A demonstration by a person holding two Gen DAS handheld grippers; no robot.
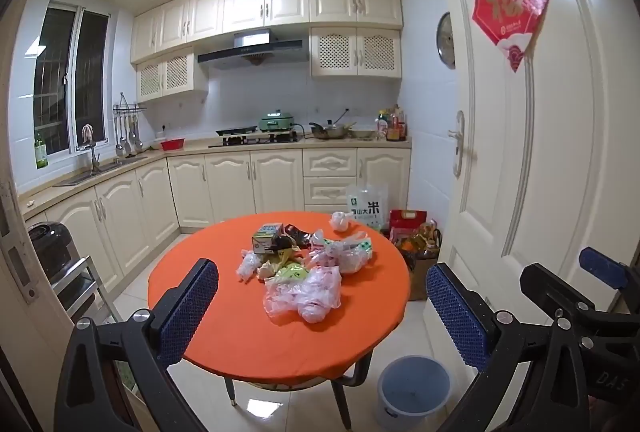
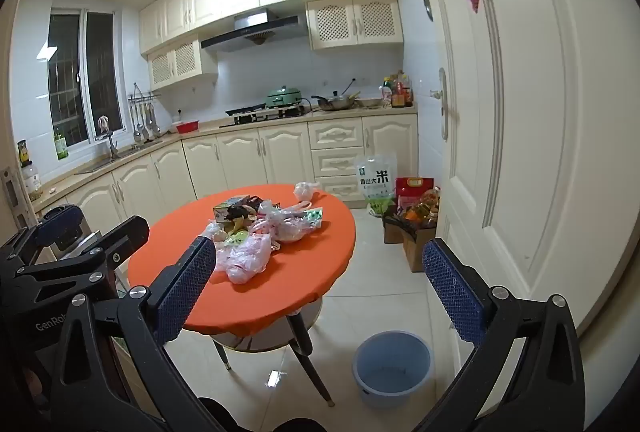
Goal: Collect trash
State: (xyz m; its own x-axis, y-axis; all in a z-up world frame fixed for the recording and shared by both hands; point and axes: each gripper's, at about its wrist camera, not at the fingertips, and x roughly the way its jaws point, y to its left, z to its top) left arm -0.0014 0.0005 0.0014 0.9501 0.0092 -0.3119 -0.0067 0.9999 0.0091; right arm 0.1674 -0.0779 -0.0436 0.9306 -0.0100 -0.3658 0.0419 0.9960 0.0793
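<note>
Both grippers hang in the air short of the round orange tabletop [image 1: 248,336], neither touching anything. From the left wrist view, the left gripper [image 1: 322,306] has its blue-padded fingers spread as wide as they go, with nothing between them; the right gripper [image 2: 320,286] looks the same in its own view, jaws fully parted and empty. Each gripper also shows at the edge of the other's camera, so the two sit side by side, both tilted slightly downward toward the table.

The trash lies in a loose heap near the middle of the tabletop: crumpled clear and pinkish plastic bags [image 1: 306,292], a small green-and-white carton [image 1: 267,238], dark wrappers [image 1: 294,234] and a separate knotted bag [image 1: 340,220] toward the far edge. A pale blue plastic bucket [image 1: 414,390] stands on the tiled floor just beside the table's near right side, and it looks empty.

Judging by this, collection has not begun; the step in hand is the approach to the heap. The next move calls for bringing one gripper forward and down over the nearest crumpled bag, closing on a bunched fold rather than a thin flat edge, then carrying it over to the bucket. Thin film may slip or drag neighbouring scraps along.
</note>
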